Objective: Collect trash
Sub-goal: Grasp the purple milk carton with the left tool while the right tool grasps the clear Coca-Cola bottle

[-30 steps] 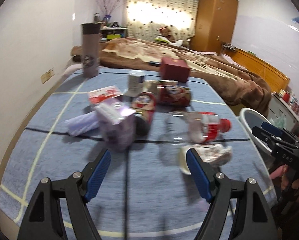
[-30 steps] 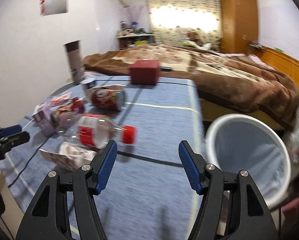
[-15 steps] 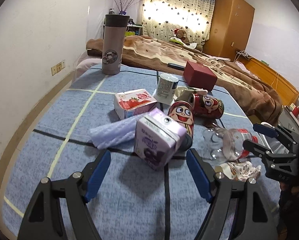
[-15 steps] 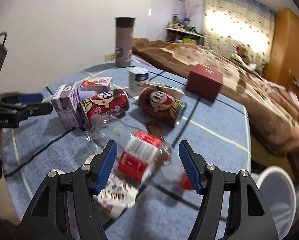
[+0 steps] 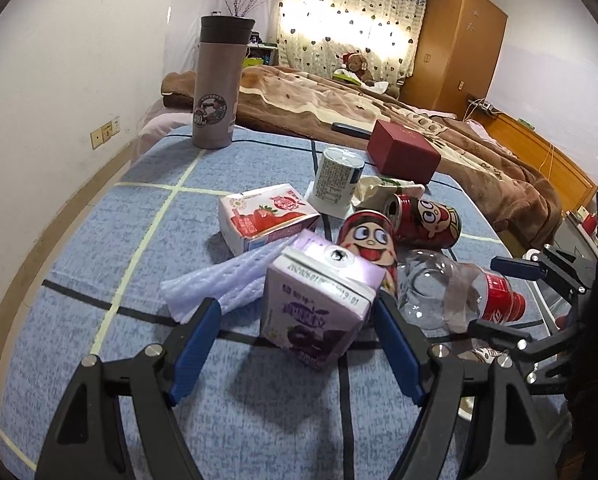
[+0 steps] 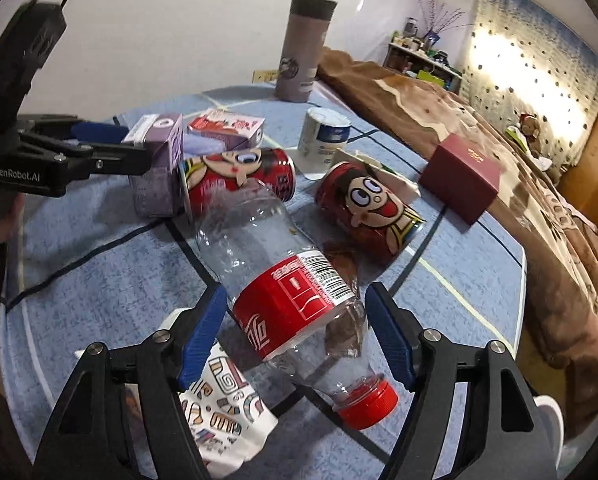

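Clear plastic bottle (image 6: 283, 280), red label and red cap, empty, lying on its side on the counter (image 6: 99, 280). Purple drink carton (image 5: 319, 304) upright. Two red cartoon cans (image 6: 239, 180) (image 6: 371, 216) lying down. Strawberry carton (image 5: 267, 216) flat behind

Between left gripper (image 5: 297, 350) jaws: drink carton (image 5: 319, 304). Beyond it: two cans (image 5: 373, 248), second carton (image 5: 267, 218), cup (image 5: 337, 178), box (image 5: 403, 152), flask (image 5: 219, 88). Between right gripper (image 6: 295, 334) jaws: bottle (image 6: 287, 292); wrapper (image 6: 219, 408) beneath left finger.

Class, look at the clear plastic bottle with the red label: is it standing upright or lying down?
Lying down. The plastic bottle rests on its side on the blue tablecloth, red cap pointing sideways.
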Motion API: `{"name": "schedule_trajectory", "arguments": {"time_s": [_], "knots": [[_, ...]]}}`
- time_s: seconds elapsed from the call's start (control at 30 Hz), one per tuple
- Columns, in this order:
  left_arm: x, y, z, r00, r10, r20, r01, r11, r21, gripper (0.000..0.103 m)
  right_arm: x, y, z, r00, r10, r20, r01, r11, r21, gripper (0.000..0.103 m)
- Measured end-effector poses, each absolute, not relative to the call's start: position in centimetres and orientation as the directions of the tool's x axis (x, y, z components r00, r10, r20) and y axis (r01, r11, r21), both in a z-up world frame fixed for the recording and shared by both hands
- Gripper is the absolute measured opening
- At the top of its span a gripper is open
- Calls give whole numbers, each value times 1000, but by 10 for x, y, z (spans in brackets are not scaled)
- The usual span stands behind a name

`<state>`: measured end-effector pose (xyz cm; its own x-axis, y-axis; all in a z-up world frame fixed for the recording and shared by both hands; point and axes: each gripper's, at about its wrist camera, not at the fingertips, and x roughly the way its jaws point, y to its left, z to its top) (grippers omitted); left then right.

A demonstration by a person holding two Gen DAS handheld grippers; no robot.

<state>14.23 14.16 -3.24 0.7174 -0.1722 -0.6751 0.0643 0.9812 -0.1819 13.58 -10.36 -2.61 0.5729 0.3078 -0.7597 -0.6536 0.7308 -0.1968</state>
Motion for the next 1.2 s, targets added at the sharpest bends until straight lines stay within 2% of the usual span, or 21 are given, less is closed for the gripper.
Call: {"name": "schedule_trajectory", "arguments": {"time_s": [0.13,0.3,0.47,0.67,0.77,1.0,1.2], "knots": [[149,141,-33,713,-178,-678,71,981,-182,80,144,-99,-23,542,333,-772,-663,734,-149,74],[155,138,-33,706,-185,-684,89,981,-173,80,151,-88,-24,528,310,-790,-689,701,-185,75],[162,139,-39,690,-193,-698,84,979,-188,80,164,-81,-23,484,312,-818,-712,683,-161,76],[163,137,-41,683,-191,-705,79,979,-189,80,160,-70,-29,467,217,-857,-711,669,-218,77],[164,139,-45,674,-197,-712,72,977,-203,80,158,-75,-40,398,190,-898,-706,689,-167,77],[166,140,-47,665,-204,-718,67,974,-215,80,153,-99,-41,390,315,-865,-629,777,-1,73],[167,143,-47,667,-210,-715,57,971,-232,80,157,-91,-28,418,348,-839,-624,782,14,73]]}}
